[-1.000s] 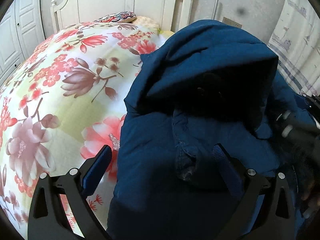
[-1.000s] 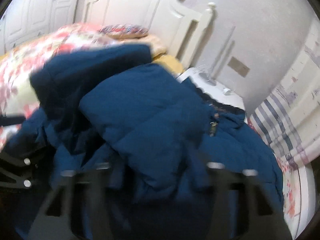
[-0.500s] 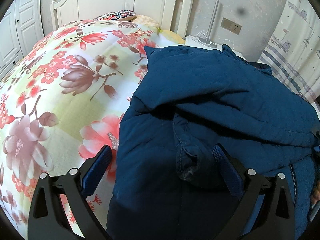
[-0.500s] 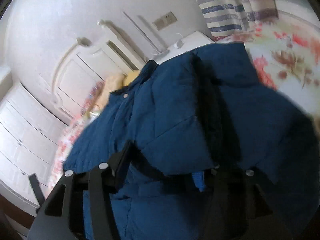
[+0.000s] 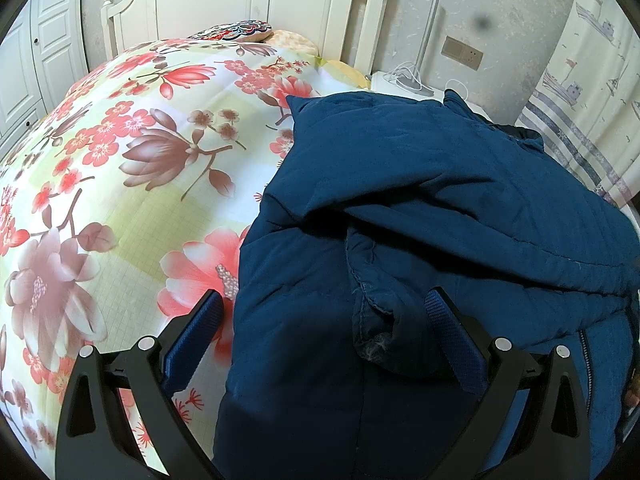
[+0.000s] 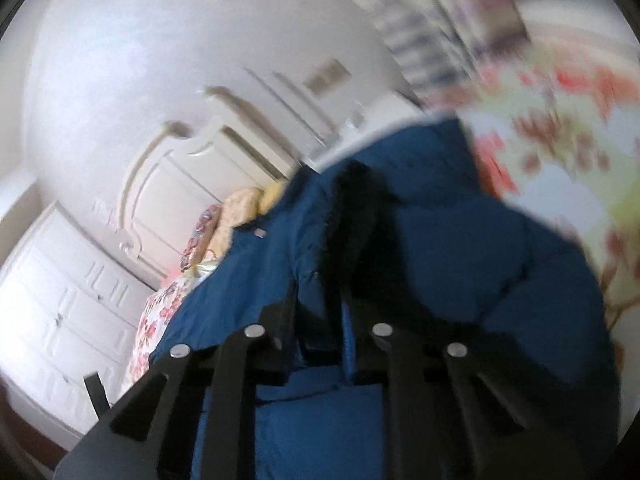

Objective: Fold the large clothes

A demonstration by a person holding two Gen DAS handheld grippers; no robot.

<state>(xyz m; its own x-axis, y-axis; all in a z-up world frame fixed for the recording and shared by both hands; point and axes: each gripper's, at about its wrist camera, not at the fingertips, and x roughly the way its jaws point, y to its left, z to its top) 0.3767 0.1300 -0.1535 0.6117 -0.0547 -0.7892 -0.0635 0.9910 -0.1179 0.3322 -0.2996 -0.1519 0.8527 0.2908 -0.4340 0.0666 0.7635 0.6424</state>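
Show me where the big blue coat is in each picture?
Left wrist view: the blue coat fills the right half, lying on the flowery quilt.
Right wrist view: the coat fills the middle and bottom, blurred, with the picture tilted.
Shared landmark: the white headboard, top left of centre in the left wrist view, shows left of the coat in the right wrist view.

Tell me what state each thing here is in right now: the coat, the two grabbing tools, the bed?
Blue padded coat: partly folded, one part laid over the rest, lying on the bed.
Left tool: open, fingers wide on either side of a coat edge.
Right tool: shut; whether it pinches coat fabric I cannot tell.
Floral quilt: spread flat over the bed.
Pillows: lying at the headboard.
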